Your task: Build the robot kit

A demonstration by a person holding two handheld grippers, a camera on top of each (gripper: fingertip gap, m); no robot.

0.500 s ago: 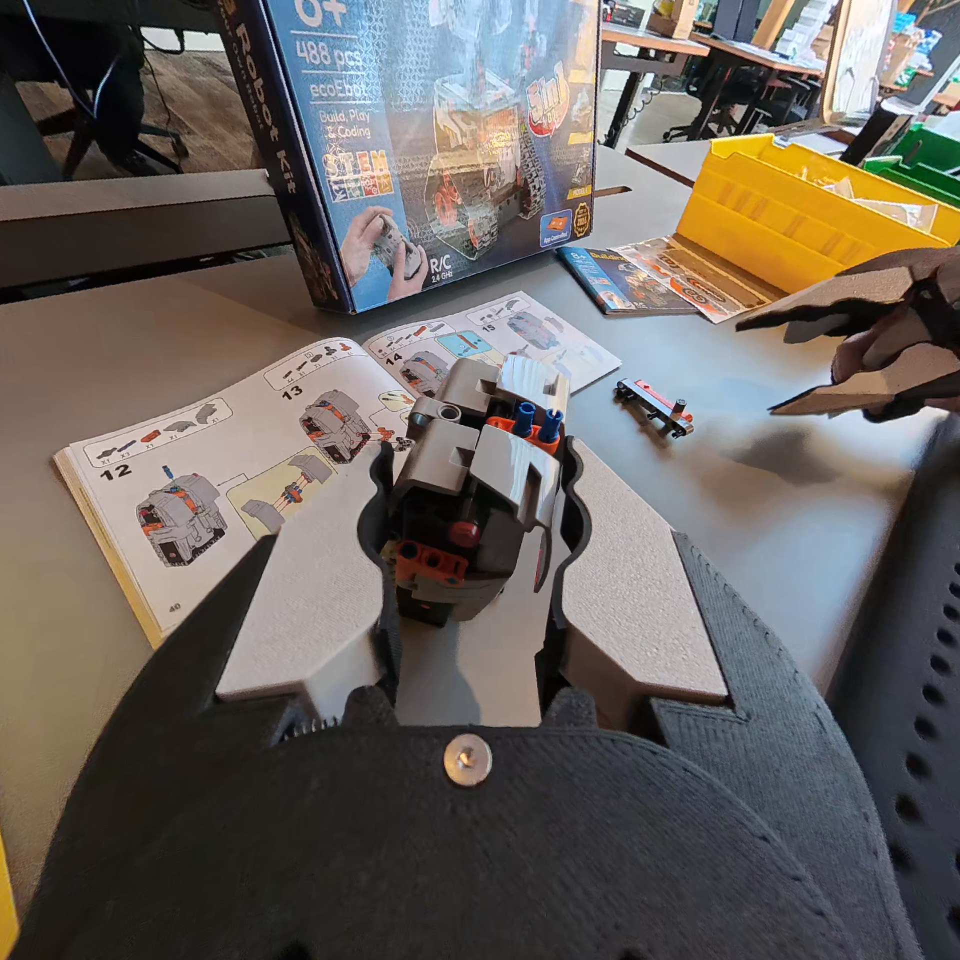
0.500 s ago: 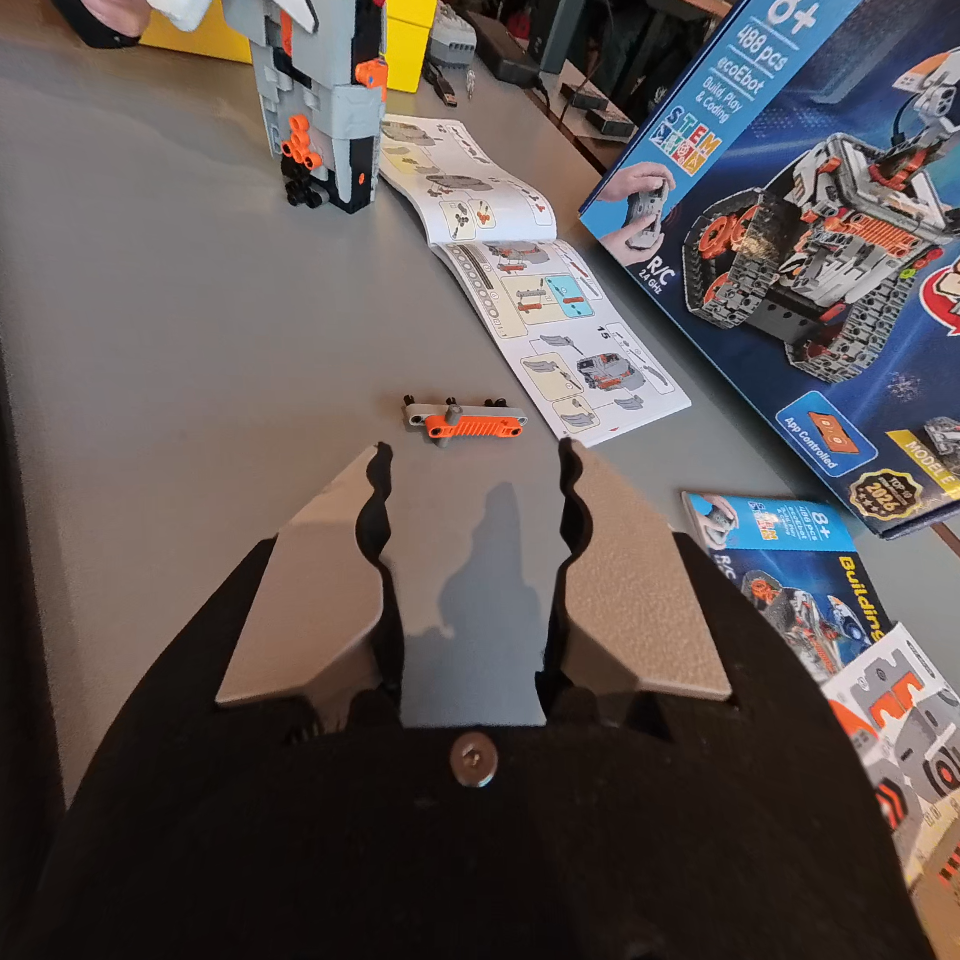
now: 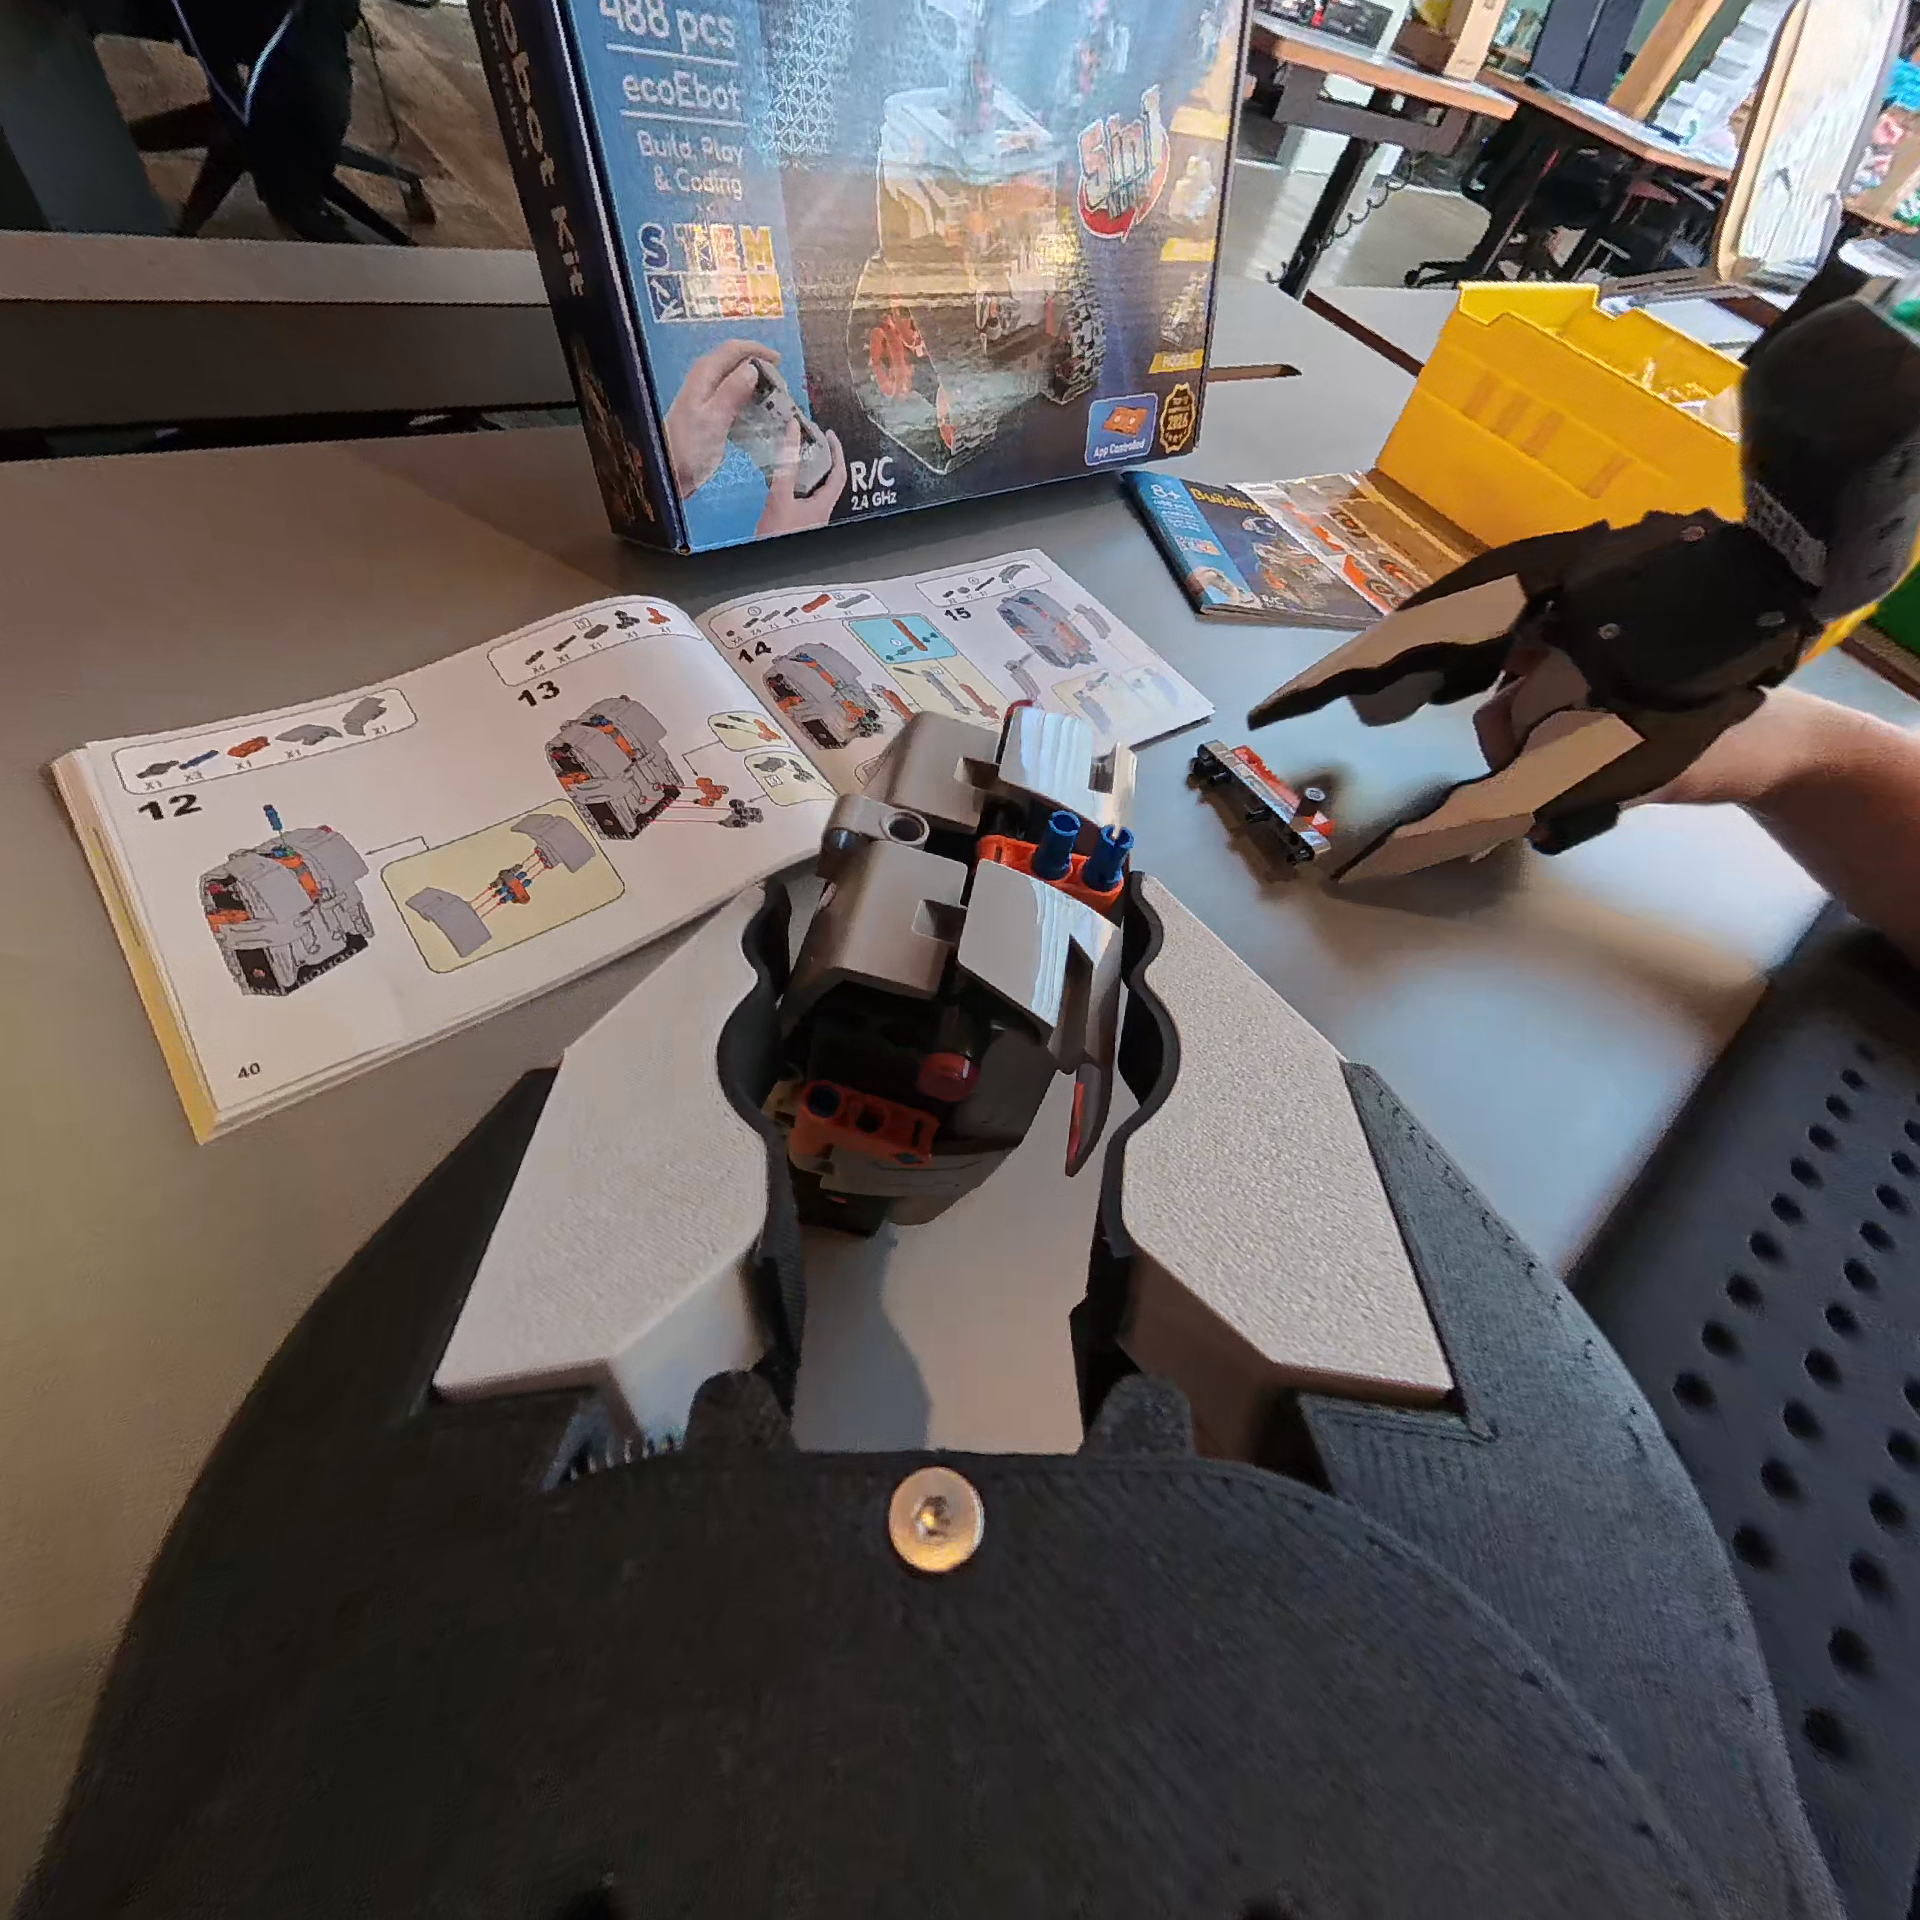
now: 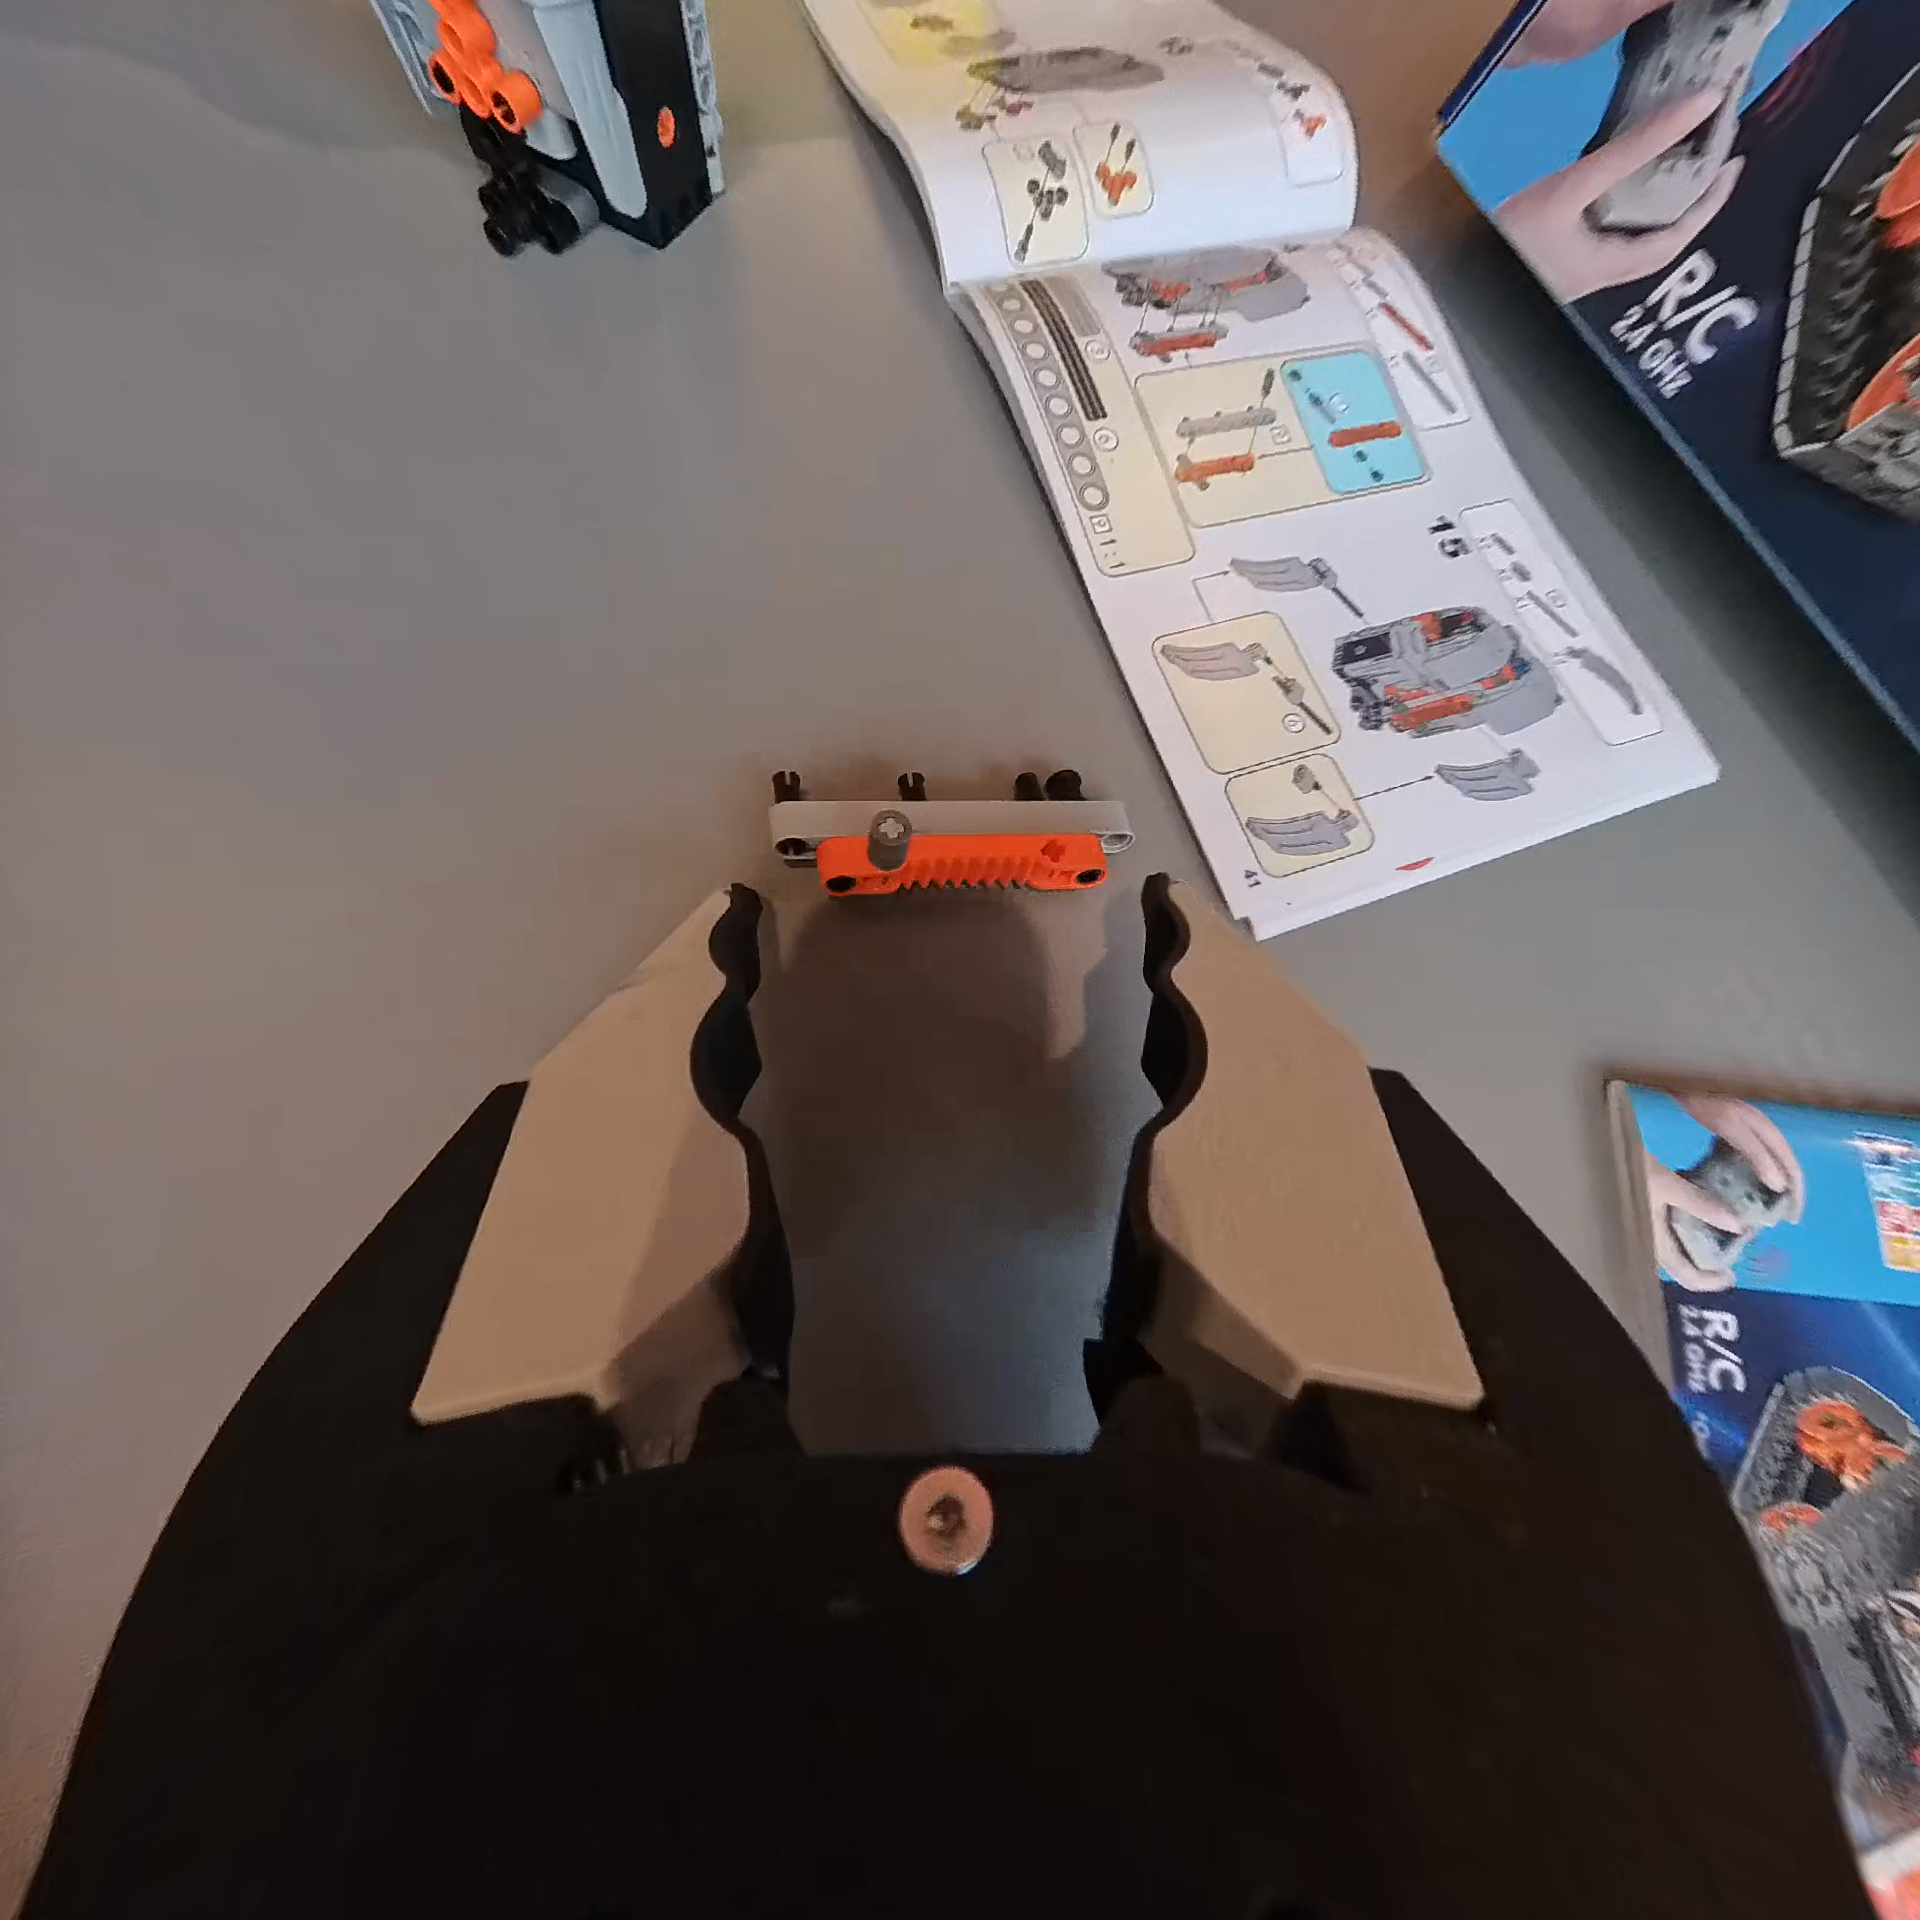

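Left gripper: closed on the grey brick model, which is clamped between both fingers and held above the grey table, in front of the open instruction booklet.
Right gripper: spread wide and empty, tips set just short of the small beam assembly, to either side of it; contact cannot be told.
Small beam assembly: an orange toothed bar on a grey beam with black pins, lying flat on the table beside the booklet's edge.
Handling: judged light, rigid and smooth; the snapped joints may part under a hard squeeze, so the long flat sides are judged the safest hold, clear of the upright grey pin.
Surroundings: a blue kit box is stood behind the booklet, a yellow bin farther right.
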